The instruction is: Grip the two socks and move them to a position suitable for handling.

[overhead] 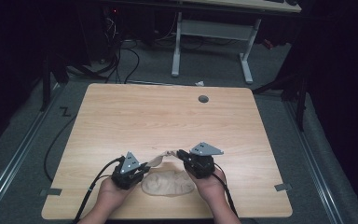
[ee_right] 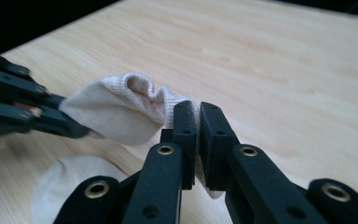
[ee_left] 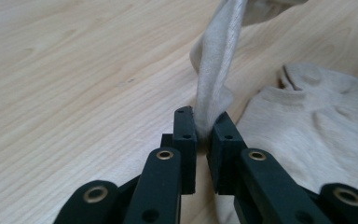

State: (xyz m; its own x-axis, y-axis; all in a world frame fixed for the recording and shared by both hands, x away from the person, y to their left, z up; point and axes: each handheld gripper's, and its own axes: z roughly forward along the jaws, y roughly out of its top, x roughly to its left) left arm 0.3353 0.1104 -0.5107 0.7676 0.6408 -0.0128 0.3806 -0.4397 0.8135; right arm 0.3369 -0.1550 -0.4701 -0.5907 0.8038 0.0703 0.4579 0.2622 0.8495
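A beige sock (overhead: pixel 160 159) hangs stretched between my two grippers, just above the wooden table (overhead: pixel 168 116) near its front edge. My left gripper (overhead: pixel 144 167) is shut on one end of it; in the left gripper view the sock (ee_left: pixel 214 84) rises as a strip from the closed jaws (ee_left: pixel 204 126). My right gripper (overhead: pixel 181 154) is shut on the ribbed cuff (ee_right: pixel 140 100), pinched at the jaw tips (ee_right: pixel 197 112). The left gripper (ee_right: pixel 70 127) holds the far end there. A second beige sock (overhead: pixel 168 183) lies flat on the table under the held one (ee_left: pixel 317 135) (ee_right: pixel 70 186).
A round grey cable hole (overhead: pixel 203 99) sits near the table's far edge. Beyond the table stand a white desk frame (overhead: pixel 214 32) and dark stands, with cables on the floor (overhead: pixel 126 60). Bare wood stretches across the middle and far part of the table.
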